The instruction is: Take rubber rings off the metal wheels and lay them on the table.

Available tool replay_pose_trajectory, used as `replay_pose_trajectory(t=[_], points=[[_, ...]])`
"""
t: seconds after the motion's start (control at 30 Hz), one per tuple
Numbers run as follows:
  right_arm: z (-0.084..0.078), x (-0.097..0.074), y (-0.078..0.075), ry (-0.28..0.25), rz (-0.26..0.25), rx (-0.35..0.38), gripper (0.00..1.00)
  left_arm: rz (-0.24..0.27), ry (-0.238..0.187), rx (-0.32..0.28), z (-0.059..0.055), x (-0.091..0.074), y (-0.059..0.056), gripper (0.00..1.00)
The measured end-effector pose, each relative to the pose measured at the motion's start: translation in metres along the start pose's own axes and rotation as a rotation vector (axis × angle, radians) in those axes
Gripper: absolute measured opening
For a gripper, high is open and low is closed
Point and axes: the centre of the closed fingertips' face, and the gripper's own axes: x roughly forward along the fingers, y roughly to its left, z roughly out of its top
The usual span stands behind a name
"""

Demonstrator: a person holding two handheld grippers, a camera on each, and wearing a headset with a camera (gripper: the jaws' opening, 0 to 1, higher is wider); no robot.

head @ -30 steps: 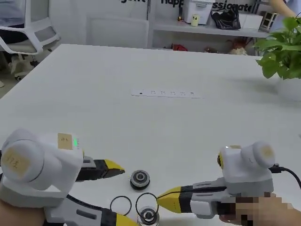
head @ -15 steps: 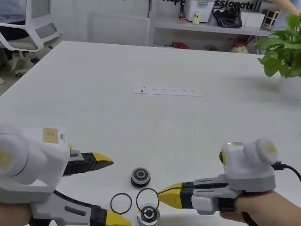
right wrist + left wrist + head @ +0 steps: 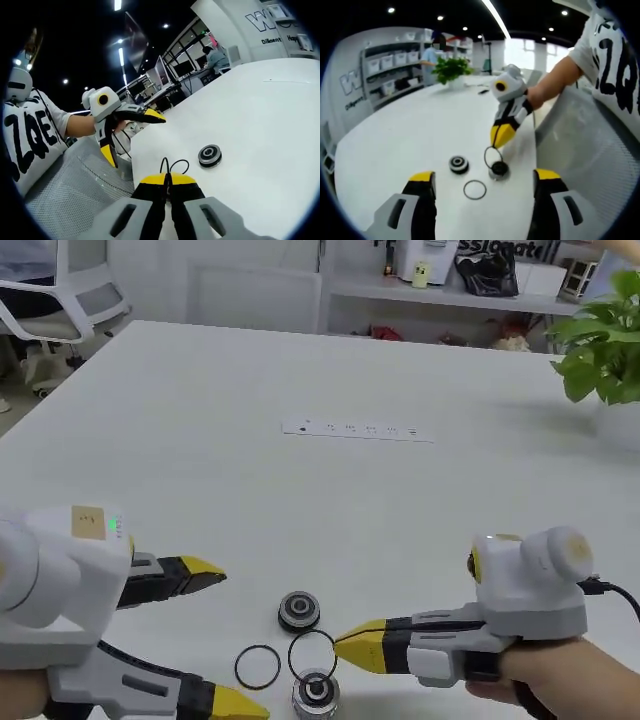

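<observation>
1. You are working at a broad white table (image 3: 420, 510). A power strip (image 3: 357, 430) is set into its middle, and a potted plant (image 3: 605, 335) stands at the far right edge.
2. Your right gripper (image 3: 345, 650) lies low over the near edge with its jaws pressed together. They pinch the rim of a black rubber ring (image 3: 312, 653).
3. In the right gripper view, the yellow tips (image 3: 168, 179) meet and the ring loops out just past them.
4. The held ring hangs down to the near wheel (image 3: 316, 692). In the left gripper view its lower edge (image 3: 493, 155) meets the top of that wheel (image 3: 498, 170). You cannot tell whether it has fully come off.
5. A second ring (image 3: 258, 667) lies flat on the table just left of the near wheel, apart from both grippers.
6. The far wheel (image 3: 299, 609) sits a little beyond, upright on its face, with a dark band around its rim.
7. Your left gripper (image 3: 235, 640) is spread wide and holds nothing. One yellow tip is beyond the loose ring and the other is nearer you.
8. In the left gripper view, both wheels and the loose ring (image 3: 474, 189) lie ahead between the open jaws.
</observation>
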Motion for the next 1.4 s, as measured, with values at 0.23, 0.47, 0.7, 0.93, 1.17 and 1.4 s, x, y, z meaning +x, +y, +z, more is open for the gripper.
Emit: replay_pose_trajectory(t=[0.23,0.47,0.7,0.93,1.17,1.4], points=[[0.002,0.0,0.001,-0.002,0.003,-0.003,0.0,0.013,-0.007,-0.009,-0.002,-0.004,0.001,0.83],[0.008,0.002,0.004,-0.009,0.009,-0.007,0.0,0.023,-0.01,-0.015,-0.004,-0.007,0.002,0.85],[0.012,0.005,0.005,-0.011,0.015,-0.01,0.0,0.028,-0.008,-0.018,-0.005,-0.01,0.004,0.85],[0.017,0.007,0.005,-0.012,0.02,-0.014,0.0,0.042,-0.009,-0.023,-0.006,-0.013,0.009,0.86],[0.021,0.01,0.006,-0.016,0.027,-0.016,0.0,0.046,-0.008,-0.018,-0.007,-0.015,0.01,0.86],[0.025,0.013,0.009,-0.022,0.034,-0.019,0.0,0.053,-0.01,-0.023,-0.009,-0.019,0.011,0.87]])
